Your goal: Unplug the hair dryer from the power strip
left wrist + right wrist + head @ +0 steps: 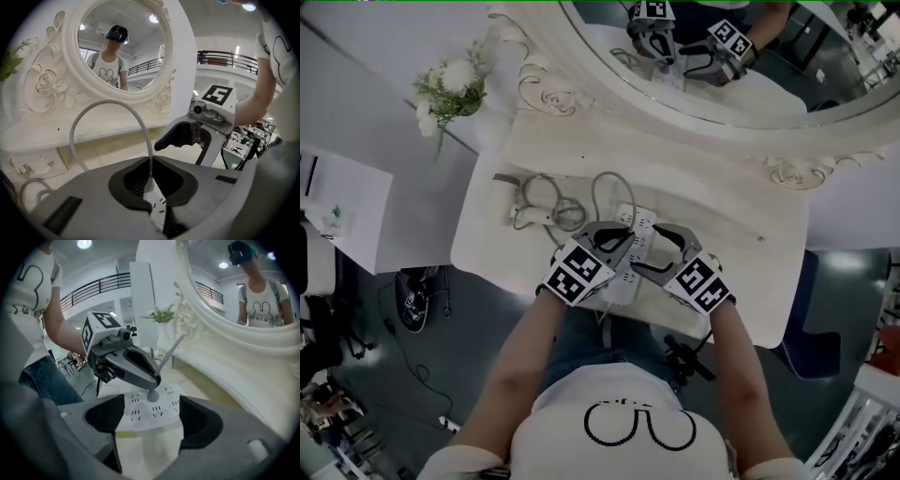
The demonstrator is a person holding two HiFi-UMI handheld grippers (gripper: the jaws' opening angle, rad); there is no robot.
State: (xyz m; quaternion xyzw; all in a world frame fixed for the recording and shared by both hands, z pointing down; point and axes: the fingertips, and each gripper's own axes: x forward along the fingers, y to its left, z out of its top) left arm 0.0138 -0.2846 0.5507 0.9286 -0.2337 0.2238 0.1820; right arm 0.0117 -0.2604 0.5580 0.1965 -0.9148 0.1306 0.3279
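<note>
clamping the grey hair dryer plug (153,395), the left tongs (151,187) are closed tight on it where it stands in the white power strip (136,414), at the near edge of the desk (712,197). the right tongs (152,420) stand wide apart (nothing pinched), with the strip's near end between them. the cord (93,110) arches up from the plug, in front of the mirror (122,47).
</note>
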